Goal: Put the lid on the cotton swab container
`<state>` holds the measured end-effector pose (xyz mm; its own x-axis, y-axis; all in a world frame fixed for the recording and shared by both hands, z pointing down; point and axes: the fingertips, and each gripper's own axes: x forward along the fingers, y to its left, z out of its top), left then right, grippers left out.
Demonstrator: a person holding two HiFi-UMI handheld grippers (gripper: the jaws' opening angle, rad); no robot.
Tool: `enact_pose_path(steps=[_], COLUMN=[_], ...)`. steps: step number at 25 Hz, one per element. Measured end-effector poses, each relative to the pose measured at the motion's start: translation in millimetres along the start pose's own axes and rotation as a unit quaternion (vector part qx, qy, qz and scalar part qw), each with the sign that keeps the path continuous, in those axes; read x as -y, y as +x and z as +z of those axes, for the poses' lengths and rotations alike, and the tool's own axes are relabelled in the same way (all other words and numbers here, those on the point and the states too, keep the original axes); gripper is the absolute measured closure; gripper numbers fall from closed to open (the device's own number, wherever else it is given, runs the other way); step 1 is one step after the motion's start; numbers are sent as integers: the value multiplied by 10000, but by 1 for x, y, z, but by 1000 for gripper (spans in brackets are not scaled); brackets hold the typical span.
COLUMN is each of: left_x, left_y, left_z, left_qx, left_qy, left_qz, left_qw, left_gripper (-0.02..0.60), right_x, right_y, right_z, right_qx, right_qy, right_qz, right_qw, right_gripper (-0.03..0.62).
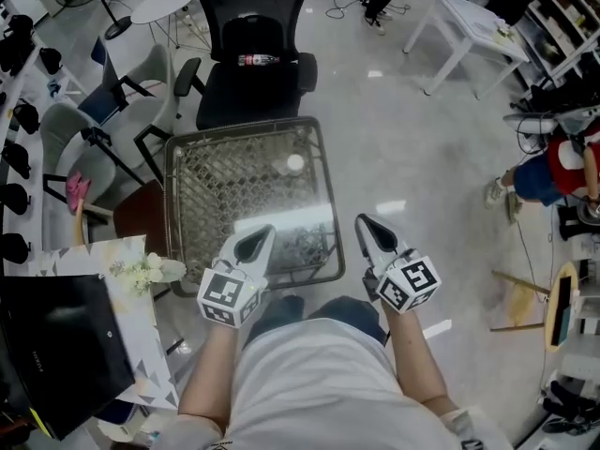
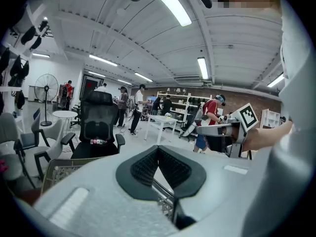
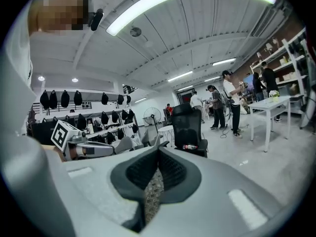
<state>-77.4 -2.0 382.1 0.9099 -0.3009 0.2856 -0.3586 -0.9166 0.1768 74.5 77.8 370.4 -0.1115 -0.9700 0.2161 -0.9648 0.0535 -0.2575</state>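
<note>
A glass-topped table (image 1: 187, 204) with a metal mesh under it stands in front of me in the head view. On its far part lies a small white round thing (image 1: 294, 164), too small to tell whether it is the cotton swab container or its lid. My left gripper (image 1: 255, 242) hovers at the table's near edge, shut, with nothing in it. My right gripper (image 1: 370, 229) is level with it just off the table's near right corner, also shut and empty. In the left gripper view the left gripper (image 2: 158, 148) points across the room; in the right gripper view so does the right gripper (image 3: 158, 151).
A black office chair (image 1: 253, 64) stands just beyond the table. Grey chairs (image 1: 70, 134) are at the left, and a black bag (image 1: 56, 354) and white flowers (image 1: 145, 270) lie near my left arm. A white table (image 1: 469, 26) and a seated person (image 1: 553, 172) are at the right.
</note>
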Motion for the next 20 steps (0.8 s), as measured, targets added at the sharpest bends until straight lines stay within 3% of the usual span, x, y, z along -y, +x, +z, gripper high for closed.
enact_pose_path(steps=[11,20], left_x=[-39,-81], left_y=[22,62], left_z=[-23,-37], left_qx=[-215,-499], left_qy=[-282,-671], left_qz=[217,983], left_qw=[9991,9916], left_gripper=[572,572], right_x=[21,65], right_y=[56,122], right_z=[-20,-32], right_qx=[-403,-1032], right_qy=[-75,-281], right_qz=[120,907], right_qw=[9991,9901], right_gripper=[591,591])
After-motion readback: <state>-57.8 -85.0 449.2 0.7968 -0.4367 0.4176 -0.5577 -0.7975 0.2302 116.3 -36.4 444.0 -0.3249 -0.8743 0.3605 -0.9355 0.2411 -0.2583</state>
